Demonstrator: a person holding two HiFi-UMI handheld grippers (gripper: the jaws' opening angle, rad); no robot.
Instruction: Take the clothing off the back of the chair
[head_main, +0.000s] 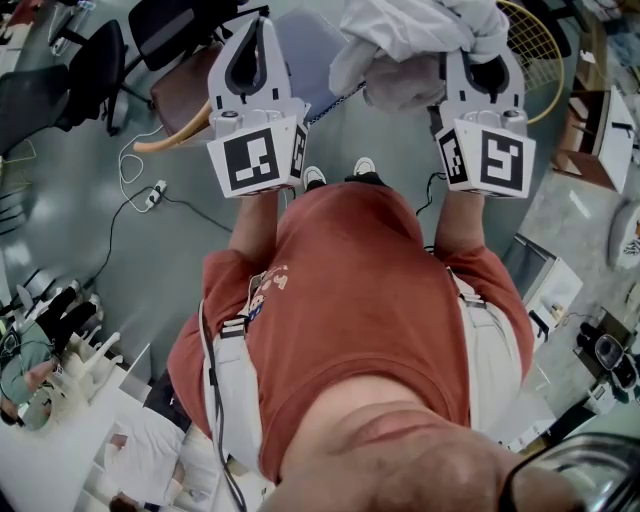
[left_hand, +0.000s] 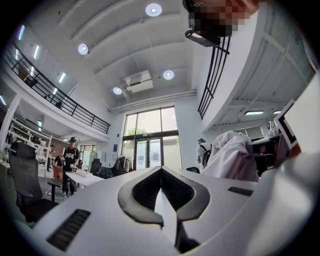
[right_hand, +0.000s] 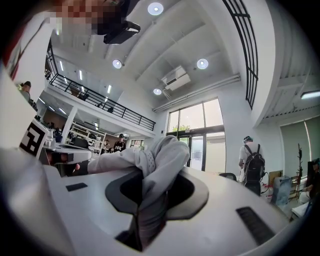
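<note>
A pale grey-white garment (head_main: 415, 40) hangs bunched above the floor, and my right gripper (head_main: 487, 62) is shut on a fold of it. In the right gripper view the cloth (right_hand: 157, 160) fills the gap between the jaws and spills out over their tips. In the left gripper view the same garment (left_hand: 230, 155) shows off to the right. My left gripper (head_main: 250, 35) is held level beside it on the left, apart from the cloth. Its jaws meet at the tips (left_hand: 161, 169) with nothing between them. A chair with a brownish seat (head_main: 185, 95) stands below the left gripper.
Black office chairs (head_main: 95, 65) stand at the far left. A power strip with cables (head_main: 155, 192) lies on the grey floor. A yellow wire frame (head_main: 535, 45) sits behind the right gripper, and desks and boxes (head_main: 600, 130) line the right side. People stand farther off (right_hand: 252, 160).
</note>
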